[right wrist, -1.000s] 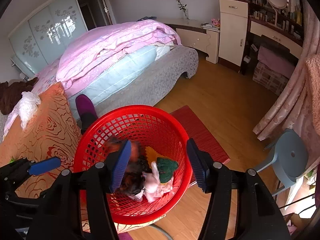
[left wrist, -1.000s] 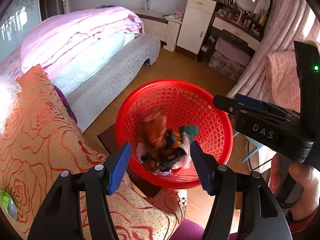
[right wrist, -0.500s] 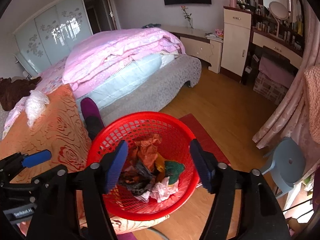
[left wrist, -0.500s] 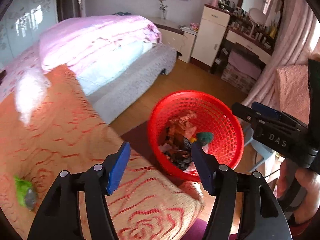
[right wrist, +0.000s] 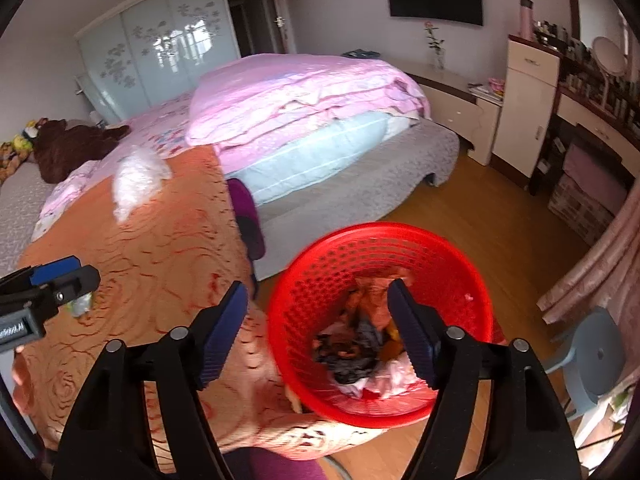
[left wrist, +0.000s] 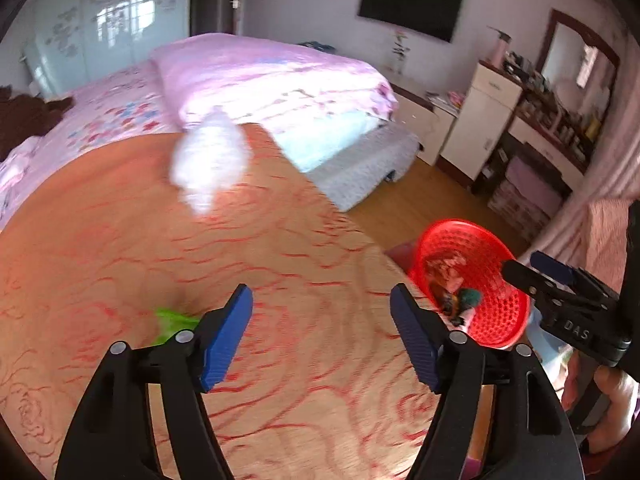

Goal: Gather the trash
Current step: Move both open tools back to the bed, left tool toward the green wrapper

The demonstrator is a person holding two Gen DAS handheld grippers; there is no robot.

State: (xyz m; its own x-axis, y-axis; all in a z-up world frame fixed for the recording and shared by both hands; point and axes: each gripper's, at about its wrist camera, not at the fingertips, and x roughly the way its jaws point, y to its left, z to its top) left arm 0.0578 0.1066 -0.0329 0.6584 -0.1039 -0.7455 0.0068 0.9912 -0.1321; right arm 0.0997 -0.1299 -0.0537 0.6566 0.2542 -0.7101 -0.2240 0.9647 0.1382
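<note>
Daylight fills the room from the right, falling softly on the pink quilt (right wrist: pixel 304 96) and leaving the wooden floor (right wrist: pixel 472 208) evenly lit with faint shadows only. The glossy wardrobe doors (right wrist: pixel 156 56) at the far left carry bright window reflections. The left wrist view is smeared by motion: the white bag (left wrist: pixel 208 160) on the orange cover (left wrist: pixel 120 248) is a soft blur, and the red basket (left wrist: pixel 496 280) loses its mesh pattern. The right wrist view is sharper, though the basket's near rim is slightly smeared. Both views bend strongly toward the edges, with black vignetted corners. The nearest dark gripper arms look underexposed.
</note>
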